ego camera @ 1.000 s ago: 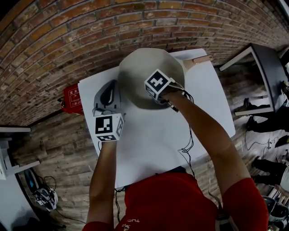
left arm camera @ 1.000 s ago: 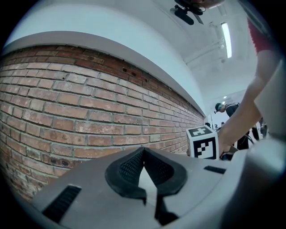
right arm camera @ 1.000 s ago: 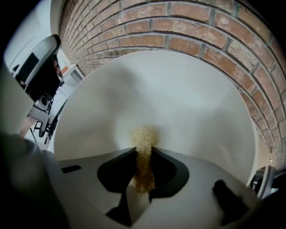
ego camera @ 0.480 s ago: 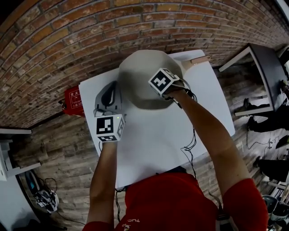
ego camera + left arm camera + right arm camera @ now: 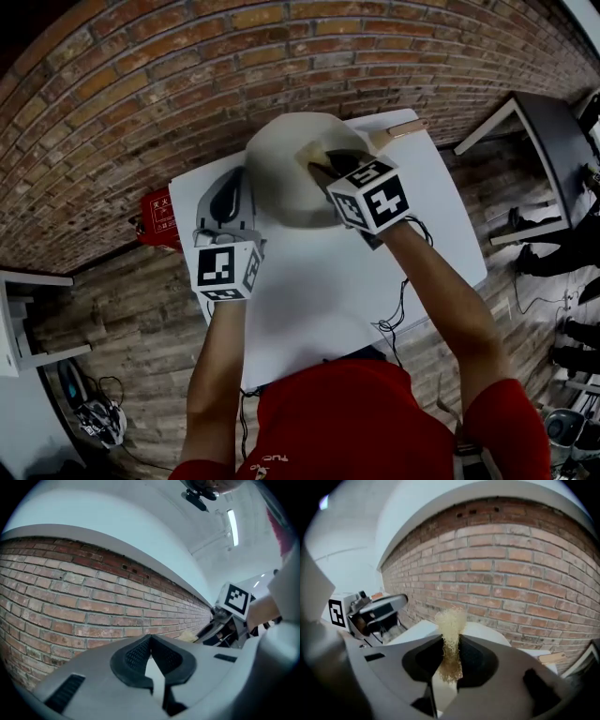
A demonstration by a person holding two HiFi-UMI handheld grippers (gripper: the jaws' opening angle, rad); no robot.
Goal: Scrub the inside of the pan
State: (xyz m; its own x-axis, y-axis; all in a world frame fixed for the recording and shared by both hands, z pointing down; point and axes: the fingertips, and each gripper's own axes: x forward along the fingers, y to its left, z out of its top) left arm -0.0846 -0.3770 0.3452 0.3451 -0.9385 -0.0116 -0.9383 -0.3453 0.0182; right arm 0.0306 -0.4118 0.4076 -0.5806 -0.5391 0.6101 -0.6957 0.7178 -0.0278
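A cream, bowl-shaped pan (image 5: pixel 281 183) stands at the far side of the white table (image 5: pixel 319 291), its wooden handle (image 5: pixel 405 127) pointing right. My right gripper (image 5: pixel 320 167) hangs over the pan's right half, tilted up toward the wall, and is shut on a beige scrub pad (image 5: pixel 311 153). In the right gripper view the pad (image 5: pixel 450 634) sticks up between the jaws, with the pan (image 5: pixel 485 632) beyond it. My left gripper (image 5: pixel 228 186) stays just left of the pan, apart from it. Its pads (image 5: pixel 136 656) meet with nothing between them.
The brick wall (image 5: pixel 187 84) runs right behind the table's far edge. A red box (image 5: pixel 157 217) sits on the floor at the table's left. A dark table (image 5: pixel 553 141) stands off to the right. A cable (image 5: pixel 394 309) trails from my right gripper over the near table.
My right gripper has drawn back to the right and tipped upward, so the scrub pad now shows above the pan. The left gripper has hardly moved.
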